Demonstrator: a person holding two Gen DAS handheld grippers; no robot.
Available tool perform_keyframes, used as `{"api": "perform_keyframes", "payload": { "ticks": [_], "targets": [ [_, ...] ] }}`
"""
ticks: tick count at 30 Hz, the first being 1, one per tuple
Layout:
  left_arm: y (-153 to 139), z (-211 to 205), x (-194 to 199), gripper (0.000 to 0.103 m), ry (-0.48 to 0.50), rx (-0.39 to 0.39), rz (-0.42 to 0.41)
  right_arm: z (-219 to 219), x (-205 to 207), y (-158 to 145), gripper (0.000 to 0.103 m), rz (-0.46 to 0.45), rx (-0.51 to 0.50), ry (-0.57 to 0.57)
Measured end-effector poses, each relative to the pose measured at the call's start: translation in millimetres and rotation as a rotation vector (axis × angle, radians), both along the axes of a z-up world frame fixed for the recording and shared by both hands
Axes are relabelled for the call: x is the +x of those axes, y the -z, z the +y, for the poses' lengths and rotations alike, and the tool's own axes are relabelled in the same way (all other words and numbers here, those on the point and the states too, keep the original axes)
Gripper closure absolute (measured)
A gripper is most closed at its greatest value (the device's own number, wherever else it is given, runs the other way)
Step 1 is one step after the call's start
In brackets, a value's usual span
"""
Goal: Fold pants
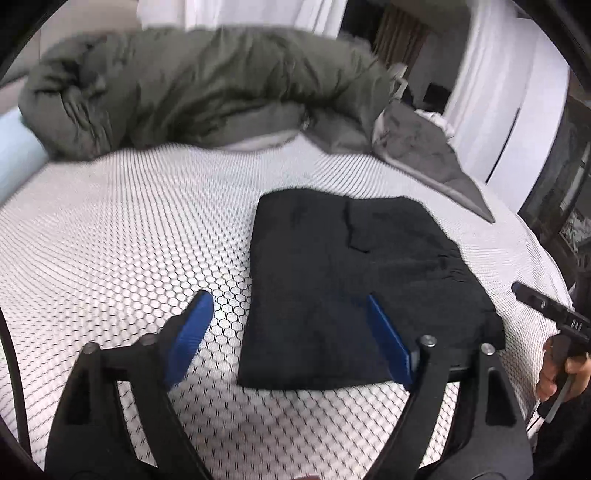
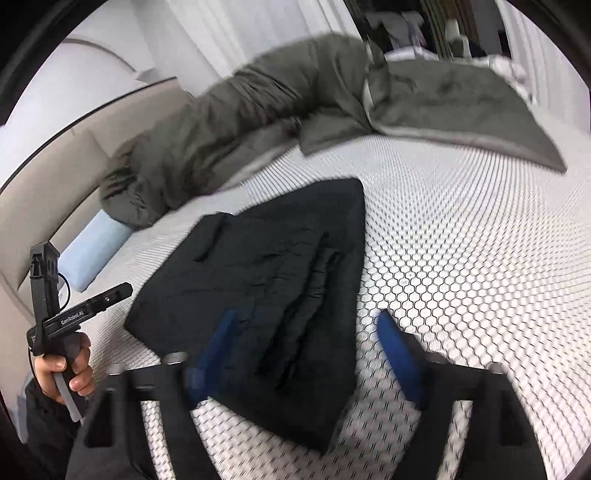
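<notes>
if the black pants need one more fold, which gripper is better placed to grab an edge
Left, marginally. The left gripper stands open astride the pants' near side edge. The right gripper is open too, over the near corner.

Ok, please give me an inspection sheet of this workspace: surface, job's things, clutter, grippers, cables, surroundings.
Surface: white mattress with a hexagon mesh cover, bare around the garment.
Job's things: black pants, folded into a compact rectangle, lying flat.
Clutter: bunched olive-grey duvet along the far edge; light blue pillow beside it.
Grippers: left gripper open, blue pads over the pants' near edge, gripping nothing; right gripper open, nothing held.
Cables: thin black cable looped at the left tool.
Surroundings: white curtains behind the bed; a beige headboard.
</notes>
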State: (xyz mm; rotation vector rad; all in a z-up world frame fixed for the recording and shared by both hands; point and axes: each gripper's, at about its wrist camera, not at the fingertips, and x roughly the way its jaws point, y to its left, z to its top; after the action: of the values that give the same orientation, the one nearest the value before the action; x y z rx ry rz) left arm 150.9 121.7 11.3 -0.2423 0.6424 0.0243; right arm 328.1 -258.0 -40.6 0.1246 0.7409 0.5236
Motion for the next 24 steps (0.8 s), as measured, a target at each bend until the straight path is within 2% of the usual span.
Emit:
{"api": "perform_keyframes", "payload": {
  "ticks": [1,3,4,5,9,16,24],
  "targets": [
    [-5.6,-4.0,-11.7,0.019,0.006,0.021,-0.025,2.1,-7.6,-5.1,0.016,-0.025,0.005,-0.009],
    [-14.9,-10.7,-25.2,0.009,0.01,0.053,-0.07,8.3,-24.4,-15.6,0.011,-0.076,0.03,-0.027],
    [-18.9,-14.4,-34.4,0.005,0.002,0.067,-0.097,9.1,-32.9,-18.6,0.0,-0.1,0.042,-0.029],
    [-21.4,-15.9,-41.9,0.0,-0.004,0.069,-0.113,10.0,-44.1,-21.2,0.0,-0.136,0.066,-0.03],
    [-22.9,-23.8,-66.9,0.0,-0.011,0.049,-0.132,9.8,-75.9,-25.6,0.0,-0.223,0.095,-0.025],
    [-12.5,-52.1,-108.4,0.0,0.011,0.099,-0.141,7.4,-119.3,-17.2,0.0,-0.292,0.022,-0.048],
    [-10.8,-58.6,-121.9,0.0,0.01,0.109,-0.204,-0.1,-142.4,-15.6,0.0,-0.358,0.03,-0.017]
  ]
}}
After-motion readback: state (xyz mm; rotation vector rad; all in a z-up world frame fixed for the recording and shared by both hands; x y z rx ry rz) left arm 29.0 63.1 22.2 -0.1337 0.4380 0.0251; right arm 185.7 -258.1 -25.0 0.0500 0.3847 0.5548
